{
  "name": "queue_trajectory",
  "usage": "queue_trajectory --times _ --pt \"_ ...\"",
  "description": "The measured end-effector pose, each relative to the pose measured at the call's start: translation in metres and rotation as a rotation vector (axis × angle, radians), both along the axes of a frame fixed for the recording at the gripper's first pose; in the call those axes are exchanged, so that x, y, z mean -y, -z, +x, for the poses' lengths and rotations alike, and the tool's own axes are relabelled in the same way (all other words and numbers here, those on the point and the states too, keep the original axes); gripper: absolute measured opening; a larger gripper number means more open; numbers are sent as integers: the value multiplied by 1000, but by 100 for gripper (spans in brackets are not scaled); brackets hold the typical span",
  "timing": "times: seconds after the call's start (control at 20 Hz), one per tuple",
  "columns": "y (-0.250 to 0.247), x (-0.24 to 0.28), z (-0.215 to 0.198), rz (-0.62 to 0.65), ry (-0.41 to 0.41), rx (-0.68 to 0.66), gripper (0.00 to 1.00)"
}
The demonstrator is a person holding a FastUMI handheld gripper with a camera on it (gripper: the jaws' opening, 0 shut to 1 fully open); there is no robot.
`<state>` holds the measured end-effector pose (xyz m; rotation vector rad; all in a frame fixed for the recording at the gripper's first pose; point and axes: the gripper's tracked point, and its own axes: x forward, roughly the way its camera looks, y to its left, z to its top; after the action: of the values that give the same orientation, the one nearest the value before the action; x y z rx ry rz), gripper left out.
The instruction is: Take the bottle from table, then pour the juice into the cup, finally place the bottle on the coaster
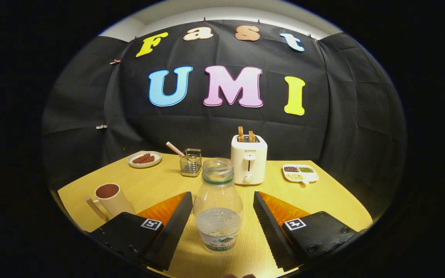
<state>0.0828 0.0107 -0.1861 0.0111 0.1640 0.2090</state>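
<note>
Hand-held gripper (pixel 222 227) spread wide, uncapped bottle (pixel 218 204) upright on counter (pixel 323 197) between the fingers, neither touching; suggest advancing centred, closing evenly on the lower body to keep it upright, then carrying toward cup (pixel 111 197) at left.

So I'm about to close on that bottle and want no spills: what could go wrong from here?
The tool is open with the bottle between its fingers, uncapped and part full: an uneven squeeze could tip it. The cup stands close beside one finger, so a swing toward it might knock it.
</note>
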Motion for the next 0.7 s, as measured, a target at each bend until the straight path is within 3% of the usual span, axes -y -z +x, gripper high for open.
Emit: queue_trajectory --times 0.7 --pt "42 -5 8 26 -9 0 96"
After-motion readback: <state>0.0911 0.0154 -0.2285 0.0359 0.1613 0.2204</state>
